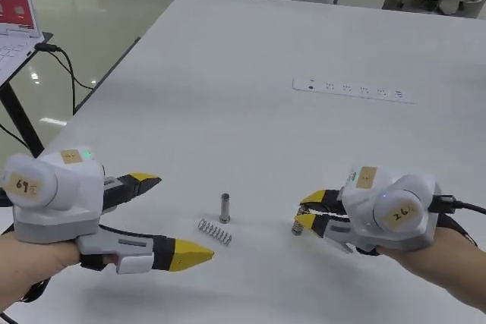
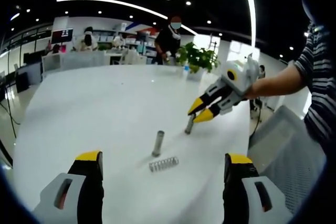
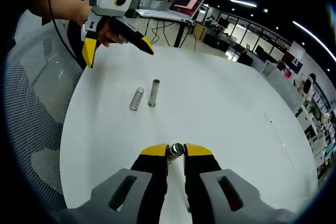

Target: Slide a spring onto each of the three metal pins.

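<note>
On the white table [image 1: 250, 73] a pin [image 1: 225, 207] was stood beside a spring [image 1: 215, 232]. The left gripper [image 1: 182, 215] was held open. The right gripper [image 1: 301, 212] was clenched on a second pin [image 1: 298, 227], easily dropped if loosened.

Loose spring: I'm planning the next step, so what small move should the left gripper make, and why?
Probably lower the left gripper onto the spring and close. Its jaws stand open, the spring lies flat beside the upright bare pin, and the right gripper is shut on a second pin.
</note>
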`<state>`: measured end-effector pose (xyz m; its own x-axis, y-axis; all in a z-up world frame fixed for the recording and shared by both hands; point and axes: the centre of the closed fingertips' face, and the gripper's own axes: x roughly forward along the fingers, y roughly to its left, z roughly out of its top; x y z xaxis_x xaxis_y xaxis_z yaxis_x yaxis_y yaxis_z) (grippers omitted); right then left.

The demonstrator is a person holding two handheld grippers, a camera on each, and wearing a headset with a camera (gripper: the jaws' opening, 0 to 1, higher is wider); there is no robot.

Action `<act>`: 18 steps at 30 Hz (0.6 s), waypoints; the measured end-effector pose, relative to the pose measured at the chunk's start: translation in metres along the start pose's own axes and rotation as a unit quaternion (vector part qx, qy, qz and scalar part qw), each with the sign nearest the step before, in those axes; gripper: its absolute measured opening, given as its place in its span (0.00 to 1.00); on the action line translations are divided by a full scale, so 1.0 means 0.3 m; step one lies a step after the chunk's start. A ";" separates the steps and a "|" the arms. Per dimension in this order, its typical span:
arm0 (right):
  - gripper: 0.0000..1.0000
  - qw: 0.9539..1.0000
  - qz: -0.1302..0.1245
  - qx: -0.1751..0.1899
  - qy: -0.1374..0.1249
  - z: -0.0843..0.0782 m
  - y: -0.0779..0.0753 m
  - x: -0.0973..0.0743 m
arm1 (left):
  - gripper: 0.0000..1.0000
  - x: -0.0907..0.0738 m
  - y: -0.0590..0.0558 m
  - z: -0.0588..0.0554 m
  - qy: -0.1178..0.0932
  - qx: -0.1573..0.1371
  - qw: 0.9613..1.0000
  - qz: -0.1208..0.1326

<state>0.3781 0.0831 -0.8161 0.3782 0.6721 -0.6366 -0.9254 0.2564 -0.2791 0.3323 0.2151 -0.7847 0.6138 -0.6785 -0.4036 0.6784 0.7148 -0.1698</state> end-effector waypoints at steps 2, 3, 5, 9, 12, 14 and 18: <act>0.08 1.000 0.000 -0.001 0.000 -0.001 0.000 0.001 | 0.93 0.000 0.001 -0.002 0.001 -0.002 1.000 0.000; 0.09 1.000 0.001 -0.001 -0.002 0.001 0.002 0.001 | 0.92 0.000 0.001 -0.003 0.001 -0.002 1.000 0.000; 0.09 1.000 0.003 -0.002 -0.002 0.000 0.006 0.003 | 0.93 0.002 0.000 0.000 -0.001 -0.005 1.000 0.001; 0.11 1.000 0.001 -0.003 0.000 -0.002 0.009 0.007 | 0.93 0.006 -0.003 0.002 0.000 -0.005 1.000 -0.001; 0.17 1.000 -0.002 0.001 -0.001 -0.005 0.006 0.008 | 0.93 0.009 -0.004 0.008 0.000 -0.005 1.000 -0.002; 0.20 1.000 -0.009 0.008 -0.005 -0.003 -0.005 -0.001 | 0.93 0.009 -0.005 0.013 -0.001 -0.004 1.000 -0.002; 0.20 0.998 -0.019 0.047 -0.032 0.024 -0.031 -0.042 | 0.93 0.007 -0.001 0.016 -0.003 -0.005 1.000 0.000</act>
<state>0.3819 0.0773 -0.8001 0.4136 0.7024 -0.5792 -0.9097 0.3448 -0.2314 0.3352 0.2128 -0.7812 0.6164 -0.6791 -0.3986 0.6740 0.7167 -0.1790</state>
